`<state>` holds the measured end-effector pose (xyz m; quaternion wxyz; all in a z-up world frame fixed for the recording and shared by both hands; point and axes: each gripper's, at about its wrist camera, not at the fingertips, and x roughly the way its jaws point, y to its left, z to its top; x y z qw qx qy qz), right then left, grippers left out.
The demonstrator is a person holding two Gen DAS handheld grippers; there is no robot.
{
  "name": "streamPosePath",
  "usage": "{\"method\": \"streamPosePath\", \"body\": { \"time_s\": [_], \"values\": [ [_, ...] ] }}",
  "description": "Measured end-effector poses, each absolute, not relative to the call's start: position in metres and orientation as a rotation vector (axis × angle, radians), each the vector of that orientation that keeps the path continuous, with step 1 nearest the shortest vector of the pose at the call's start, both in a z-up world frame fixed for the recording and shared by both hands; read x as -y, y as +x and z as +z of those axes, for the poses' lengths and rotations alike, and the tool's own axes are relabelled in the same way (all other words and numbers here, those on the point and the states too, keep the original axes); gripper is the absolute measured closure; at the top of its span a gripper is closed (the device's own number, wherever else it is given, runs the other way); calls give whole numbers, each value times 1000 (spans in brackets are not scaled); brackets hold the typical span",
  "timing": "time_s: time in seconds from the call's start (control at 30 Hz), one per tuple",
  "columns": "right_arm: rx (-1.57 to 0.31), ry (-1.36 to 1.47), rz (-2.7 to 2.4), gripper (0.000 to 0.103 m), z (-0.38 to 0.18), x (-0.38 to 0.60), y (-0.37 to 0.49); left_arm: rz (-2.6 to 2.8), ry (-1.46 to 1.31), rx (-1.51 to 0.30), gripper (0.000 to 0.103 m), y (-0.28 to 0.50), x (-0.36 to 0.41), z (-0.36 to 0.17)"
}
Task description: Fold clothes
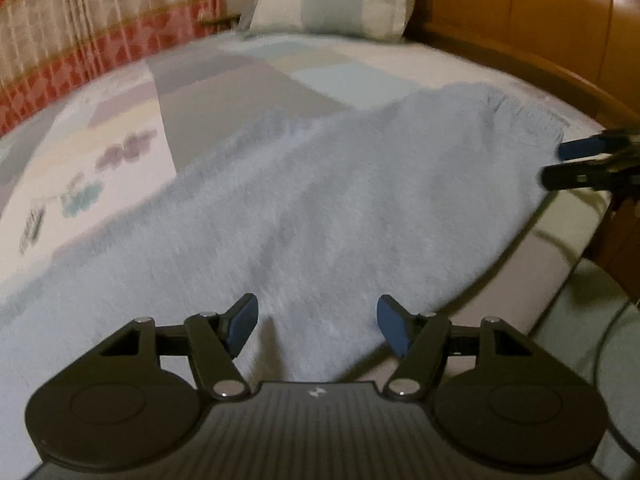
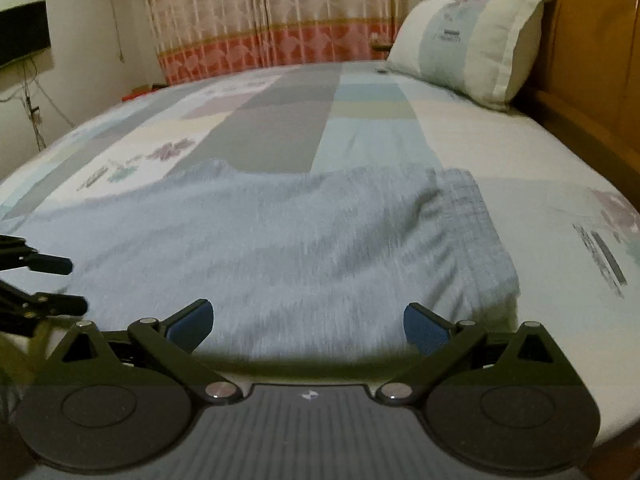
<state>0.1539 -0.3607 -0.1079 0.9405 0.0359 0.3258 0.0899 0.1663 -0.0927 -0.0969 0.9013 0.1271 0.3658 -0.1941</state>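
Blue garment (image 2: pixel 280 248) flat near bed (image 2: pixel 540 168) edge; grippers apart.

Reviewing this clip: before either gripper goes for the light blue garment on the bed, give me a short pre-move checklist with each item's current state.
1. Left gripper open, nothing between its fingers: ok.
2. Right gripper open, nothing between its fingers: ok.
3. Light blue garment lies spread on the bed, not bunched: ok.
4. Ribbed hem at the garment's right end in sight for a grasp: ok.
5. Garment's left end, beyond the left gripper in the right wrist view: cannot tell, it runs out of frame.
6. Pillow lies apart from the garment, leaving room to fold: ok.
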Motion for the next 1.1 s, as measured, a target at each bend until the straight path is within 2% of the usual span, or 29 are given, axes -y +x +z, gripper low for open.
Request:
{"method": "streamPosePath", "body": {
  "time_s": [0.1,0.2,0.3,0.63,0.9,1.1],
  "values": [
    [-640,77,223,0,-111,358,170,-393,225,-775,33,181,93,-98],
    [-704,46,192,0,-128,366,182,-370,192,-834,33,189,91,-112],
    [-687,-10,204,2,-136,383,169,-351,131,-851,29,187,80,-120],
    [-675,86,198,0,-107,357,169,-330,104,-846,29,205,58,-94],
    [-762,-76,151,0,-137,306,179,-313,57,-913,29,203,36,-113],
    [-808,-61,110,0,-135,301,189,-252,41,-858,29,207,-8,-91]
  ]
}}
